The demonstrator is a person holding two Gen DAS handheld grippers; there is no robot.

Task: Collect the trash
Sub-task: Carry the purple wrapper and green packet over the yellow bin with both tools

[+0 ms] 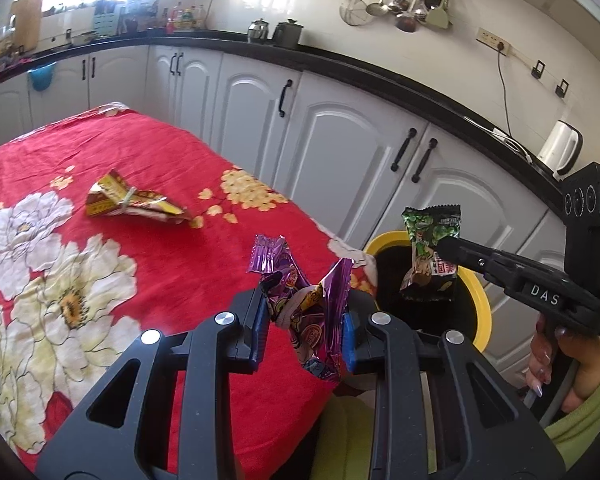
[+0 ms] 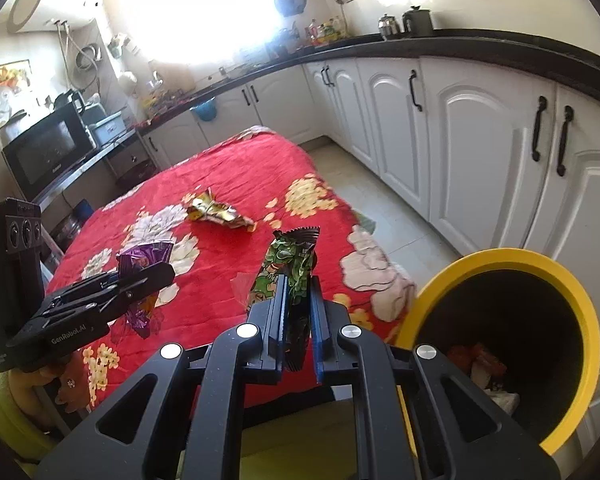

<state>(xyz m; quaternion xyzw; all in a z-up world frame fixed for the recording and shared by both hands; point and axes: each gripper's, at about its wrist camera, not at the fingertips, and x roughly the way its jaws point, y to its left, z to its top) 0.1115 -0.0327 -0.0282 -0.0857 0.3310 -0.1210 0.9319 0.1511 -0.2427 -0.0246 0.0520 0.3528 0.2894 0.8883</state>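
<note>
While the yellow-rimmed bin [image 2: 500, 264] sits right of the red-clothed table [image 1: 100, 152], your right gripper [image 2: 298, 312], pinching the upright green wrapper [image 2: 292, 268], is nearer it than your left gripper [image 1: 304, 316], pinching the purple wrapper [image 1: 300, 300].

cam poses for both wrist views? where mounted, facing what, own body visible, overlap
Left wrist: on the left tool, facing across the red tablecloth toward cabinets; holds purple wrapper; the right tool and the person's hand show.
Right wrist: on the right tool, facing table and window; holds green wrapper; left tool shows.
Shared: yellow-rimmed bin, gold wrapper.
</note>
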